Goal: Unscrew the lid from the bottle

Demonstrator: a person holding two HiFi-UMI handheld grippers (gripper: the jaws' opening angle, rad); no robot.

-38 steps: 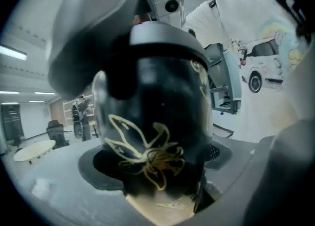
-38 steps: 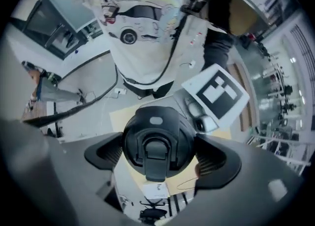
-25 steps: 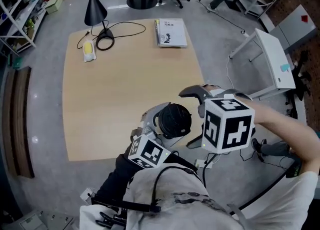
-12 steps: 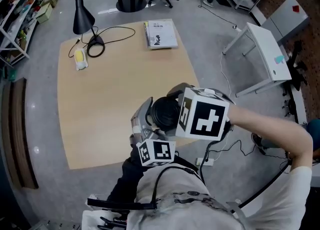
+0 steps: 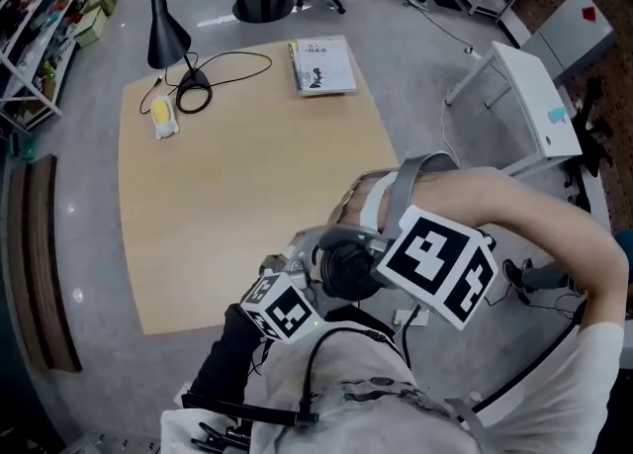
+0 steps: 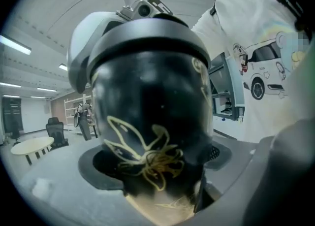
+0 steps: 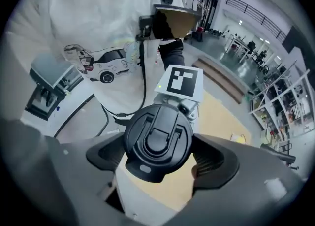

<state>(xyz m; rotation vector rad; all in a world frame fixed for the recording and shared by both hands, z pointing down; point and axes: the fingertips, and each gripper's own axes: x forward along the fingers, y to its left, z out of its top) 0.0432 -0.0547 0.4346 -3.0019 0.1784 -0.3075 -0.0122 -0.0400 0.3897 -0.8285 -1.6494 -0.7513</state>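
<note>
A black bottle [image 6: 147, 121] with a gold flower drawing fills the left gripper view, and my left gripper [image 6: 152, 171] is shut on its body. In the head view the bottle [image 5: 341, 269] is held off the table's near edge, close to the person's chest. Its round black lid [image 7: 157, 139] with a flip latch faces the right gripper view. My right gripper [image 7: 158, 155] is shut on the lid, one ribbed pad [image 7: 214, 158] pressed on each side. The right gripper's marker cube [image 5: 435, 264] hides part of the bottle from above.
The tan table [image 5: 227, 175] carries a black lamp [image 5: 168, 32] with a coiled cable, a yellow thing [image 5: 161, 116] and a book [image 5: 323, 66] along its far side. A white desk [image 5: 534, 96] stands to the right, an office chair beyond the table.
My right gripper came onto the lid, its jaws closed on it, and it then turned over with the forearm. The bottle and left gripper stayed near the table's front edge.
</note>
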